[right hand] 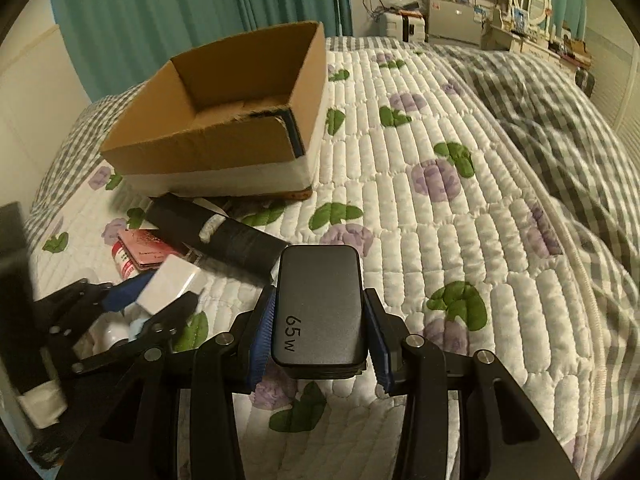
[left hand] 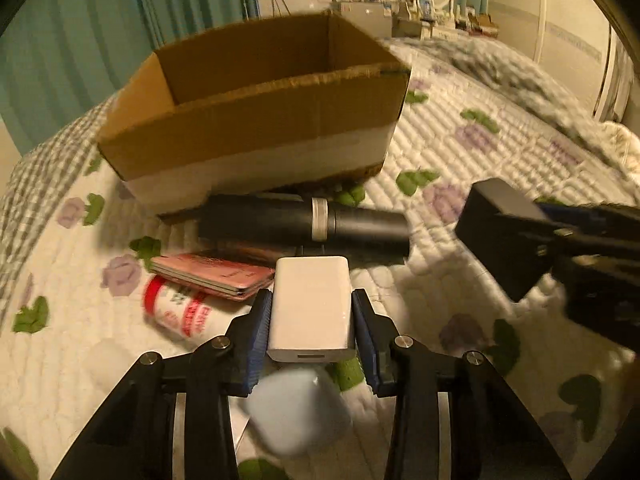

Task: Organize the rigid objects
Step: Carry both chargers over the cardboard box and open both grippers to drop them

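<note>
From the left wrist camera, the left gripper (left hand: 312, 312) is clamped on a white charger block (left hand: 310, 308), its blue pads pressed against both sides, held above the quilted bed (left hand: 460, 152). Ahead, an open cardboard box (left hand: 256, 116) sits on the quilt. Just before it lies a black cylinder (left hand: 304, 222) with a pale band, then a pink booklet (left hand: 212, 276) and a red-and-white bottle (left hand: 172, 308). A pale blue, blurred object (left hand: 296, 412) lies below the fingers. At the right, the right gripper (left hand: 532, 244) carries a black block.

From the right wrist camera, the right gripper (right hand: 320, 320) clenches a black 65W charger (right hand: 320, 308) over the quilt's floral middle. The box (right hand: 224, 120) stands toward the bed's far left corner.
</note>
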Demonstrator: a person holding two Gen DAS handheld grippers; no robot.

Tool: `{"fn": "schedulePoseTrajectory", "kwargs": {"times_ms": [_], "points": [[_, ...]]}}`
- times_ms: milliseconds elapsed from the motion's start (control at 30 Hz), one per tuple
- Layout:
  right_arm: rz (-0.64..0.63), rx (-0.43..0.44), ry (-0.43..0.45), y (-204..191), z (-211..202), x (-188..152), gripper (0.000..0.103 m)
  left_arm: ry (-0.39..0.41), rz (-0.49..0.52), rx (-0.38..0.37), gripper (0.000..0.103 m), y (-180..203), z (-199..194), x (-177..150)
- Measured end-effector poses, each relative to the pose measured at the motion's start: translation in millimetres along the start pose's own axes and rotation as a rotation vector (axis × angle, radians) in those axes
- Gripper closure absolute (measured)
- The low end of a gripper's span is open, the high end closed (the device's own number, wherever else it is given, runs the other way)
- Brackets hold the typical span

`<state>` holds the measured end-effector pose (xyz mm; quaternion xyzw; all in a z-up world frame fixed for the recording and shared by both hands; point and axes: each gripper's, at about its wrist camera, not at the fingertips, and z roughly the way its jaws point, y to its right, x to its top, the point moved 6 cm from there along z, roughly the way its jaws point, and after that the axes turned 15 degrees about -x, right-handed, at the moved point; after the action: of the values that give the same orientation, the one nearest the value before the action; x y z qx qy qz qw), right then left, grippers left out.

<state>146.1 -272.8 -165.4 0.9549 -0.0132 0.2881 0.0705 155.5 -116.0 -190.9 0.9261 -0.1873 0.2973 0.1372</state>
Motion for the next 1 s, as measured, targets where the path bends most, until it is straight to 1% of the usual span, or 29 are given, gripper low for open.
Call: {"fn": "schedulePoseTrajectory", "kwargs": {"times_ms": [200,267,367,433,533,567,600,667,700,767,833,933,1000], "points": [[-0.014,-0.016,0.071,-4.9,-27.4,7.0,0.062,0.08,-0.009,-0.01,0.063,1.1,-43.6,16.3],[-0.03,-0.027,0.104,-7.5,-42.3,11.2,0.062,0.11,-0.009,0.003,0.063,1.5,-62.5,23.1],[-0.033,-0.017,0.14,-8.6,-64.5,20.1,0.062,0.158,-0.021,0.009,0.063,-1.5,-90.4,34.4],[-0.043,-0.019,0.174,-9.6,-82.3,29.2,0.062,0.182,-0.031,0.007,0.063,-6.2,-106.0,43.7],[-0.057,-0.022,0.236,-10.3,-112.1,49.0,0.062,0.227,-0.025,0.025,0.063,-14.5,-132.8,61.7],[-0.06,-0.013,0.261,-10.7,-123.7,57.6,0.062,0.247,-0.021,0.025,0.063,-17.4,-142.7,72.3],[-0.061,-0.006,0.279,-11.3,-132.2,64.9,0.062,0.259,-0.023,0.019,0.063,-18.9,-149.3,74.9],[-0.07,-0.003,0.326,-14.3,-149.2,83.4,0.062,0.285,-0.03,0.003,0.063,-24.3,-160.5,92.5],[-0.078,-0.003,0.347,-16.8,-155.6,92.0,0.062,0.298,-0.028,0.008,0.063,-26.8,-165.1,101.0],[-0.086,-0.007,0.388,-21.7,-164.9,111.4,0.062,0.323,-0.022,0.035,0.063,-34.2,-171.3,119.1],[-0.076,0.014,0.42,-26.2,-168.3,131.6,0.062,0.331,-0.022,0.031,0.063,-41.4,-169.6,135.5],[-0.062,0.044,0.431,-33.9,-158.2,162.0,0.062,0.329,-0.034,0.035,0.063,-54.8,-156.4,159.7],[-0.067,0.05,0.44,-41.3,-144.6,181.4,0.062,0.329,-0.045,0.036,0.063,-64.7,-139.2,174.2]]}}
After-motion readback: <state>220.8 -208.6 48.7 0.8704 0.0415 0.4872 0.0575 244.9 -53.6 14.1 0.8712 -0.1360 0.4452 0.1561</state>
